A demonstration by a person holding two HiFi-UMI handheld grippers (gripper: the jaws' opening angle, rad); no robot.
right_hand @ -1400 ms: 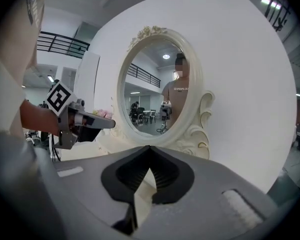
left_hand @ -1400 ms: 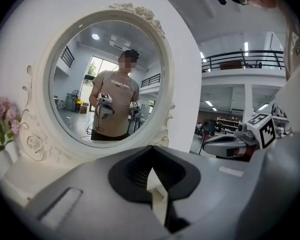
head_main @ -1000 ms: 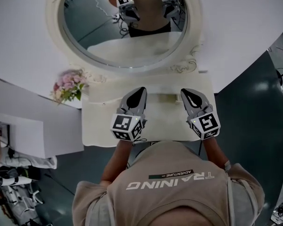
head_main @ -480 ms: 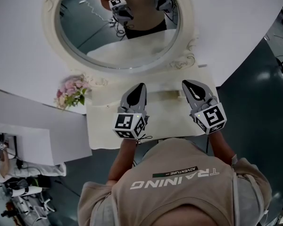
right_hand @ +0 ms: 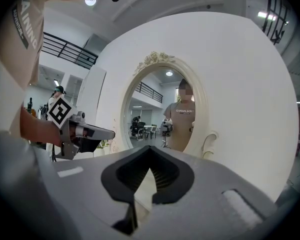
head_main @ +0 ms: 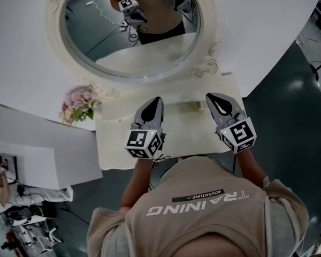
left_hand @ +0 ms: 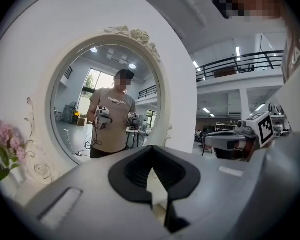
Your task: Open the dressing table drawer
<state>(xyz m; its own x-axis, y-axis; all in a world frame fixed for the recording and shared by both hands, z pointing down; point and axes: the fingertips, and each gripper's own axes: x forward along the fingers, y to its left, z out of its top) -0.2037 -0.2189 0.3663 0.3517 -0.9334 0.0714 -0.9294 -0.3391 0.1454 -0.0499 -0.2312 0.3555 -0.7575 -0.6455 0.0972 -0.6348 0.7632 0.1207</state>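
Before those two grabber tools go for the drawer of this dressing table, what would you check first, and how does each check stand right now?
1. Left gripper empty: ok. Its jaws are together with nothing between them.
2. Right gripper empty: ok. Its jaws are together and hold nothing.
3. Jaws ready to take a handle: not ok. Both pairs are shut.
4. Drawer front in sight: not ok. No view shows it. Both grippers hang above the table top.
5. Flowers out of the way: ok. They are off at the table's left edge, apart from both grippers.
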